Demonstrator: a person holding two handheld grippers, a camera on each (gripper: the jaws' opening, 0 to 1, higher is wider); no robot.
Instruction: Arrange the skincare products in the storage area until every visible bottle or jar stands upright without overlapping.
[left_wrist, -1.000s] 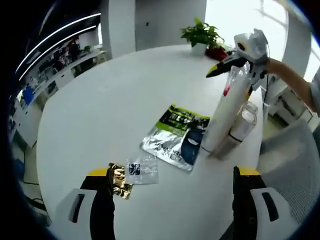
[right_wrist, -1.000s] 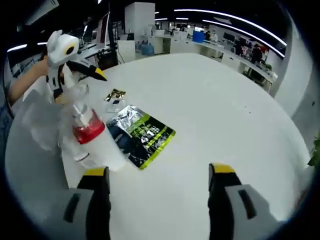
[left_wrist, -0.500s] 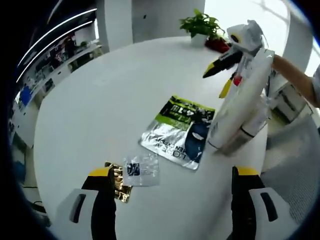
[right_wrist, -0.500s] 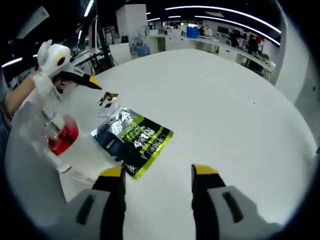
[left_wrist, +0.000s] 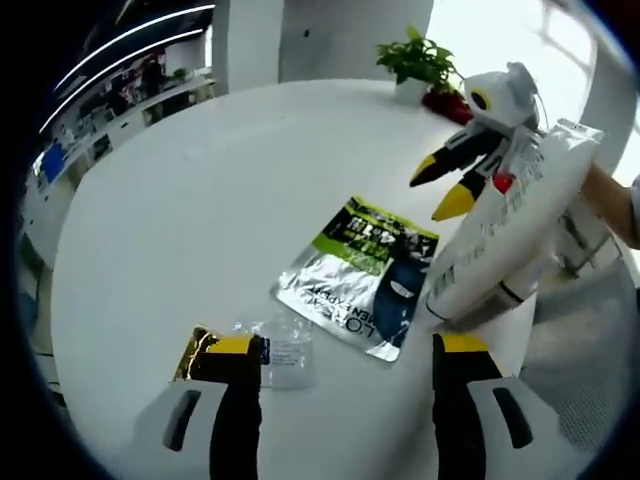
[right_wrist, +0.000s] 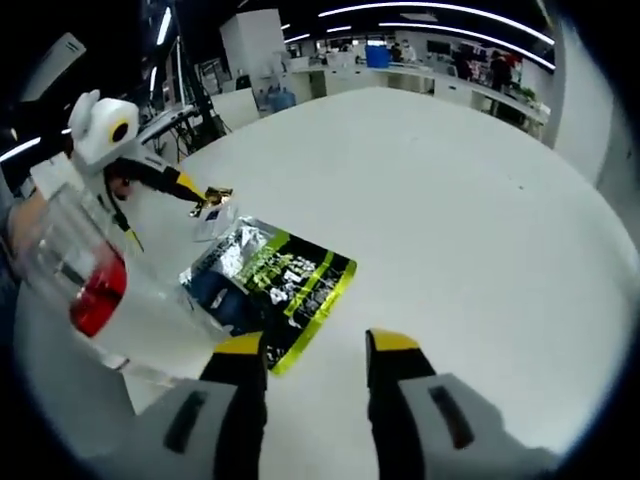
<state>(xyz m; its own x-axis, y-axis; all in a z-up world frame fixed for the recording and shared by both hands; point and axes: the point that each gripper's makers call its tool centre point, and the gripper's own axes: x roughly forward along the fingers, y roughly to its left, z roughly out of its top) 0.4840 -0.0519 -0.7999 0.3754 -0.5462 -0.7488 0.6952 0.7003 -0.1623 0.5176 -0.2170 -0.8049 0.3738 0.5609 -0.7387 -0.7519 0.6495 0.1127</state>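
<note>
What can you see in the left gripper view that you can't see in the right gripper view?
The left gripper view has a potted plant at the table's far edge, with something red beside it. The right gripper view instead looks out at a big office with desks and long ceiling lights. Both share the white round table, the shiny silver and green pouch lying flat, the small gold packet with a little clear bag beside it, and the tall white bottle leaning over. Its red part shows best from the right.
</note>
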